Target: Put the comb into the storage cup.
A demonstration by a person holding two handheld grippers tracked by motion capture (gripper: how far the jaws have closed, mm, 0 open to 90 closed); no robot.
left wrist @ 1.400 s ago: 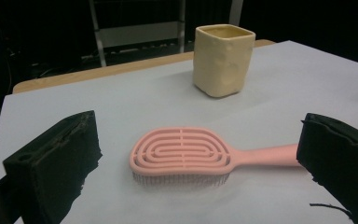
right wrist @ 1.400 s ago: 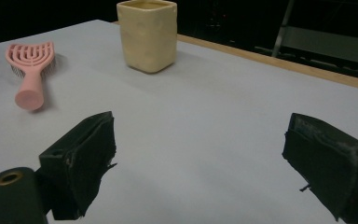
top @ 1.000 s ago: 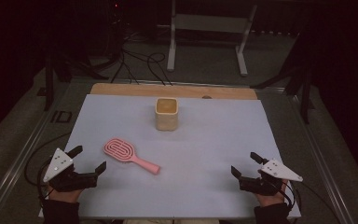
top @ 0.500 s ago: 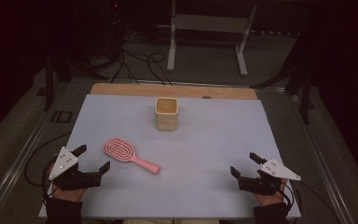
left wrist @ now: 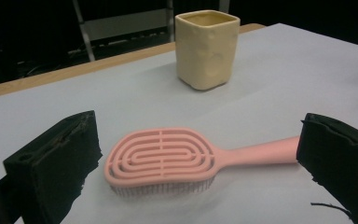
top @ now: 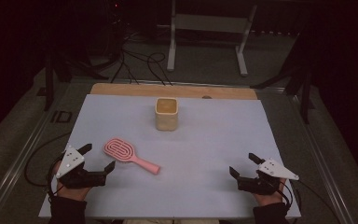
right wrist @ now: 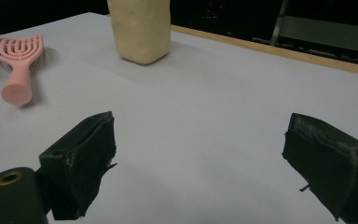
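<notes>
A pink hairbrush [top: 130, 156] lies flat on the white sheet, left of centre, with its handle towards the right front. My left gripper [top: 99, 156] is open just in front of the brush head, its jaws spread wide to either side of it. In the left gripper view the hairbrush [left wrist: 163, 156] lies between the jaws of the left gripper [left wrist: 198, 135], untouched. A cream square cup [top: 167, 113] stands upright at the back centre. My right gripper [top: 243, 164] is open near the front right with nothing between its jaws. In the right gripper view, the cup [right wrist: 142, 28] and brush [right wrist: 18, 60] lie far beyond the right gripper [right wrist: 196, 135].
The white sheet [top: 214, 140] covers a wooden board whose bare strip [top: 130, 89] runs along the back. Behind the table stand a metal frame [top: 207, 42] and loose cables [top: 140, 60] on the floor. Rails run along both sides of the table.
My left gripper has moved a little to the right and forward, closer to the brush head. The right gripper has barely shifted. Brush and cup have not moved.
</notes>
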